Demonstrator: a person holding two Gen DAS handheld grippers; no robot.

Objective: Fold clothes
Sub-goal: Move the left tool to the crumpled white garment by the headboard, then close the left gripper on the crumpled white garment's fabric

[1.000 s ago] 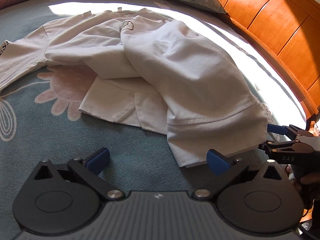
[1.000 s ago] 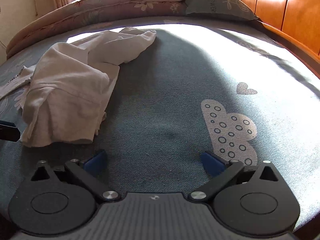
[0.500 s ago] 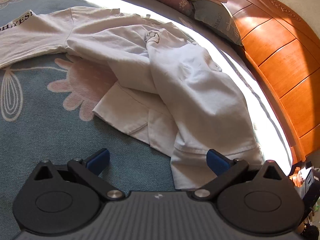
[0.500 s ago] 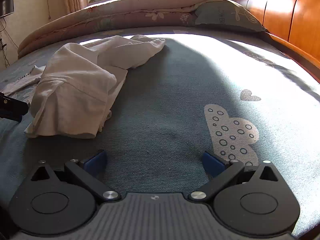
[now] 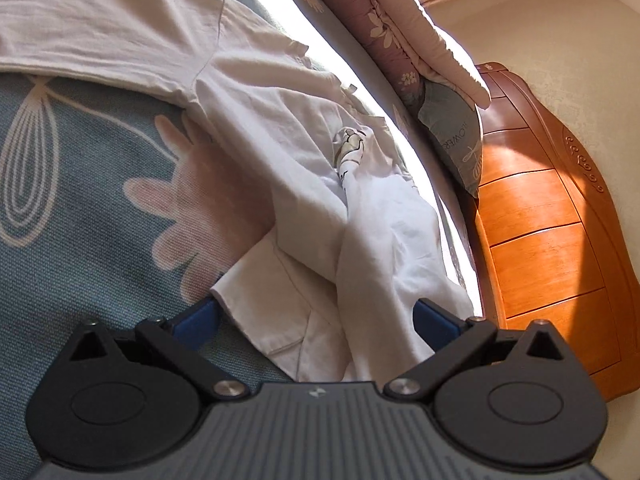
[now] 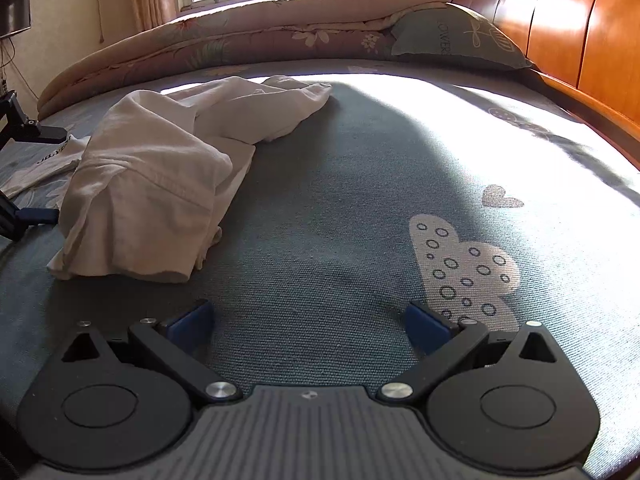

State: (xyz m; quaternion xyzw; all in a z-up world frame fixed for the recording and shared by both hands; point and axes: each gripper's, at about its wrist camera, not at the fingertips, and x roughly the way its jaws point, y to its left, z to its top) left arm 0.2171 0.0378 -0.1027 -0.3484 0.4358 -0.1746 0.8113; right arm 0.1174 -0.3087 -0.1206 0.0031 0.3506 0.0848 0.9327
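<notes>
My left gripper [image 5: 314, 316] stood wide open, straddling the crumpled white garment's [image 5: 320, 216] hem; only that view showed "OH,YES!" on the shirt [image 5: 100, 20] at eleven o'clock. My right gripper [image 6: 308, 326] gaped over bare bedsheet [image 6: 360, 220], garment at ten o'clock.

white shirt [image 5: 280, 184], blue flowered bedspread [image 5: 80, 208]

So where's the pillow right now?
In the right wrist view the pillow sits far back on the right, leaning against the wooden headboard, beside the rolled-up quilt.
</notes>
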